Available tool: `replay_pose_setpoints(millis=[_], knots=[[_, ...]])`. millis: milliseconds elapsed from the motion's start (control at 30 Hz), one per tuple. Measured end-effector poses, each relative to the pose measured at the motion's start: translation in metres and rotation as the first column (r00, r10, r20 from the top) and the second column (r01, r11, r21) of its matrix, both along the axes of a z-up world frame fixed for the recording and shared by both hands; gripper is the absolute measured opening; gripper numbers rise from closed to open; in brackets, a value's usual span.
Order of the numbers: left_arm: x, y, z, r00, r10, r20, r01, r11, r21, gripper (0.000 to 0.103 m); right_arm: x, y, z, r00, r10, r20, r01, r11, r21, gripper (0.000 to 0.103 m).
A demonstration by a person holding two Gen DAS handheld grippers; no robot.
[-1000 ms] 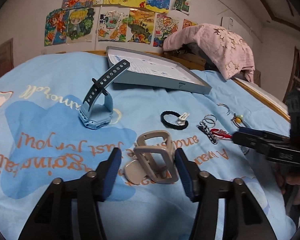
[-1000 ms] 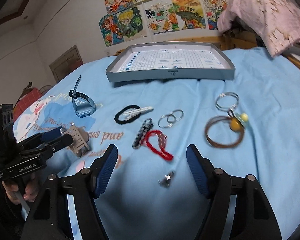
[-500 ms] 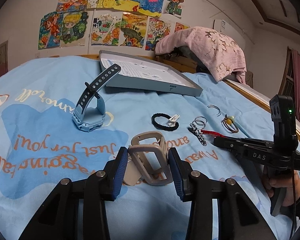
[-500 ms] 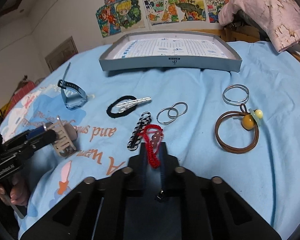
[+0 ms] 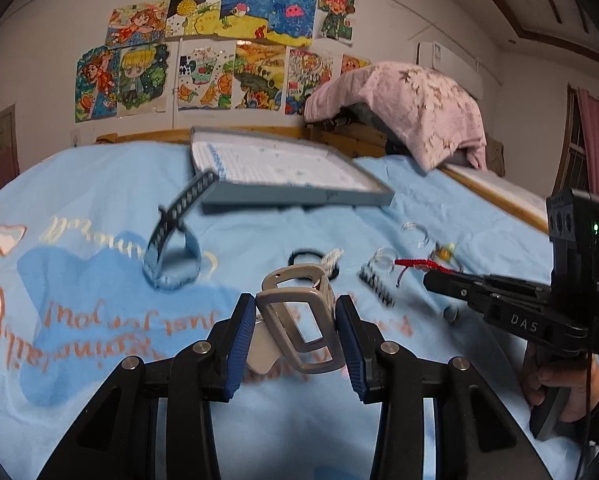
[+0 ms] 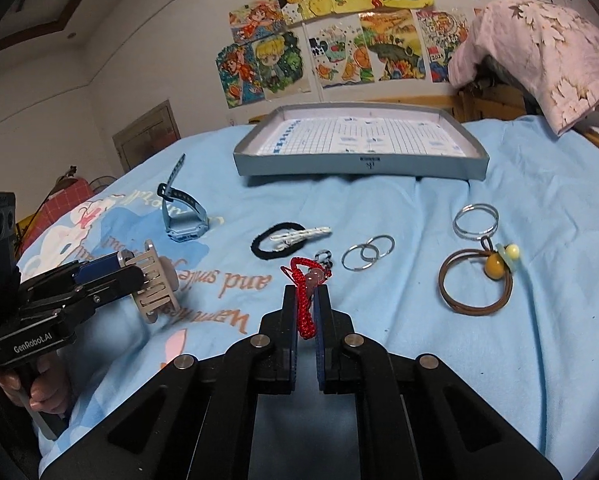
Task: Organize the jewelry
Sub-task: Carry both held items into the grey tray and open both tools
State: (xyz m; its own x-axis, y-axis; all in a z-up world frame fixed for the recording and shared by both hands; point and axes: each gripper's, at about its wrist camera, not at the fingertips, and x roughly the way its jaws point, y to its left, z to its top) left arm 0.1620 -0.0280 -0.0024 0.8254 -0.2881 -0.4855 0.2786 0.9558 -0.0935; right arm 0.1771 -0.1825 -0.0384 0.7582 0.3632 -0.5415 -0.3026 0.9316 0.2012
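Note:
My left gripper (image 5: pixel 295 334) is shut on a beige watch (image 5: pixel 299 320) and holds it above the blue bedspread; it also shows in the right wrist view (image 6: pixel 155 284). My right gripper (image 6: pixel 305 312) is shut on a red cord bracelet (image 6: pixel 303 300), lifted off the bed; the bracelet hangs from its tip in the left wrist view (image 5: pixel 419 264). A grey tray (image 6: pixel 359 166) with a grid-paper floor lies at the back. A blue watch (image 6: pixel 183 216), a black hair tie with a white clip (image 6: pixel 287 238), silver rings (image 6: pixel 367 256) and a brown cord necklace (image 6: pixel 475 284) lie on the bed.
A black-and-white beaded bracelet (image 5: pixel 377 288) and a small metal piece (image 5: pixel 451 314) lie near the right gripper. Two larger silver rings (image 6: pixel 475 220) lie by the necklace. A pink blanket (image 5: pixel 411 108) covers the headboard at the back right. The bed's wooden edge (image 5: pixel 499 196) runs along the right.
My right gripper has closed on the red bracelet and lifted it off the bed. My left gripper has closed on the beige watch and raised it slightly.

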Motion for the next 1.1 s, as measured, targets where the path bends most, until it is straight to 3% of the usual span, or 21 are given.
replay_pose_setpoints(millis=[267, 433, 567, 733, 833, 900, 1033, 1100], knots=[[0.072, -0.009, 0.05, 0.999, 0.047, 0.018, -0.046, 0.998, -0.037, 0.039, 0.031, -0.015, 0.045, 1.0, 0.007, 0.01, -0.007, 0.999, 0.052, 0.007], [0.138, -0.016, 0.075, 0.997, 0.072, 0.016, -0.071, 0.995, -0.063, 0.039, 0.093, -0.014, 0.075, 0.999, -0.004, -0.051, 0.006, 0.999, 0.054, 0.007], [0.183, -0.024, 0.072, 0.993, 0.121, 0.006, -0.121, 0.992, -0.024, 0.039, 0.139, -0.008, 0.089, 0.999, -0.02, -0.032, 0.021, 0.999, 0.037, 0.007], [0.225, -0.021, 0.055, 0.984, 0.175, -0.045, -0.176, 0.984, -0.016, 0.039, 0.189, -0.002, 0.076, 0.998, -0.067, 0.0, 0.067, 0.995, 0.078, 0.007], [0.245, -0.013, 0.041, 0.969, 0.212, -0.124, -0.217, 0.976, -0.033, 0.039, 0.218, 0.002, 0.062, 0.996, -0.094, -0.007, 0.094, 0.992, 0.086, 0.007], [0.256, -0.006, 0.033, 0.957, 0.231, -0.178, -0.242, 0.969, -0.041, 0.039, 0.237, 0.004, 0.051, 0.994, -0.106, -0.024, 0.108, 0.989, 0.097, 0.007], [0.259, 0.0, 0.025, 0.949, 0.235, -0.21, -0.253, 0.965, -0.064, 0.041, 0.257, 0.011, 0.032, 0.992, -0.101, -0.073, 0.108, 0.989, 0.097, 0.007], [0.259, 0.001, 0.025, 0.945, 0.238, -0.226, -0.26, 0.963, -0.072, 0.049, 0.261, 0.013, 0.023, 0.991, -0.089, -0.098, 0.098, 0.99, 0.097, 0.007]])
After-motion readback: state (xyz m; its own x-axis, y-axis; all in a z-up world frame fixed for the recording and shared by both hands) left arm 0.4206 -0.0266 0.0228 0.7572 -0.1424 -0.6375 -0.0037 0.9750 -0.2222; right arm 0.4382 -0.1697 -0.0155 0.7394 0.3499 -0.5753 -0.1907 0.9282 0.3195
